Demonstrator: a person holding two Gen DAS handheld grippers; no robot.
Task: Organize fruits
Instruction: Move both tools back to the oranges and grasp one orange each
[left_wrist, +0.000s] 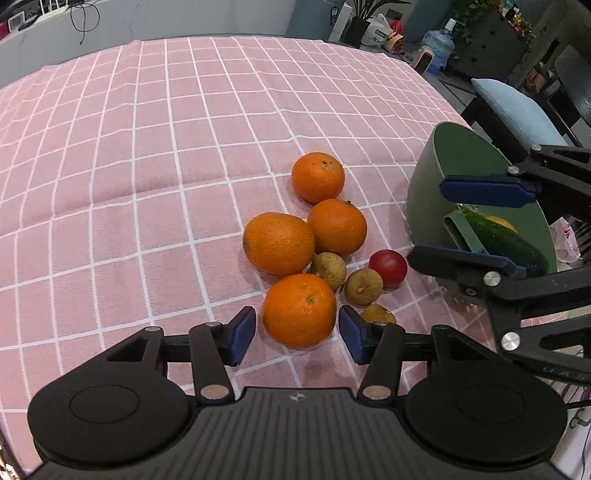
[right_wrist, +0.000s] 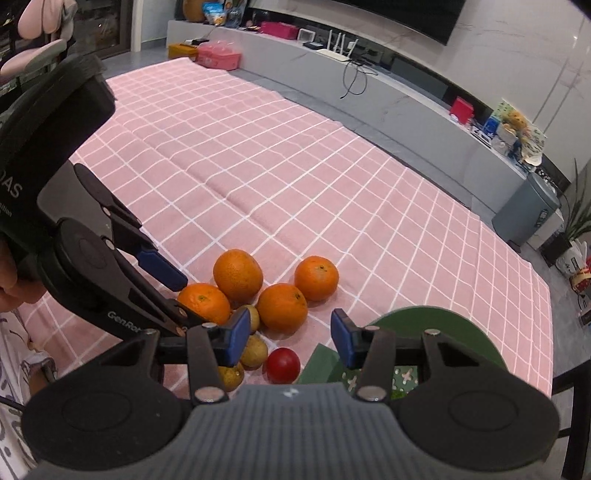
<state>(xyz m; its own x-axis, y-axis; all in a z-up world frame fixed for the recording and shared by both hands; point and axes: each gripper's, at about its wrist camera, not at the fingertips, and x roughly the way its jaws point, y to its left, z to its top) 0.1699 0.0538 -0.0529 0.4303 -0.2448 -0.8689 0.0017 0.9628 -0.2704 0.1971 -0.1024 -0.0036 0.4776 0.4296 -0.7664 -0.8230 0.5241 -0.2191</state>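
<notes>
Several oranges lie clustered on the pink checked cloth (left_wrist: 147, 147). The nearest orange (left_wrist: 299, 311) sits between the open fingers of my left gripper (left_wrist: 296, 335), not clamped. Small brown longans (left_wrist: 364, 287) and a red tomato (left_wrist: 388, 268) lie beside the oranges. A green bowl (left_wrist: 424, 177) at the right holds a dark green cucumber (left_wrist: 506, 243) and something yellow. My right gripper (right_wrist: 287, 338) is open and empty, hovering above the tomato (right_wrist: 283, 365) and the bowl's rim (right_wrist: 436, 314); it also shows in the left wrist view (left_wrist: 447, 225).
The table's right edge runs just past the bowl, with a chair and blue cushion (left_wrist: 517, 107) beyond. A grey counter (right_wrist: 369, 85) with boxes stands past the far edge. The left gripper's body (right_wrist: 74, 236) is close on the left of the right wrist view.
</notes>
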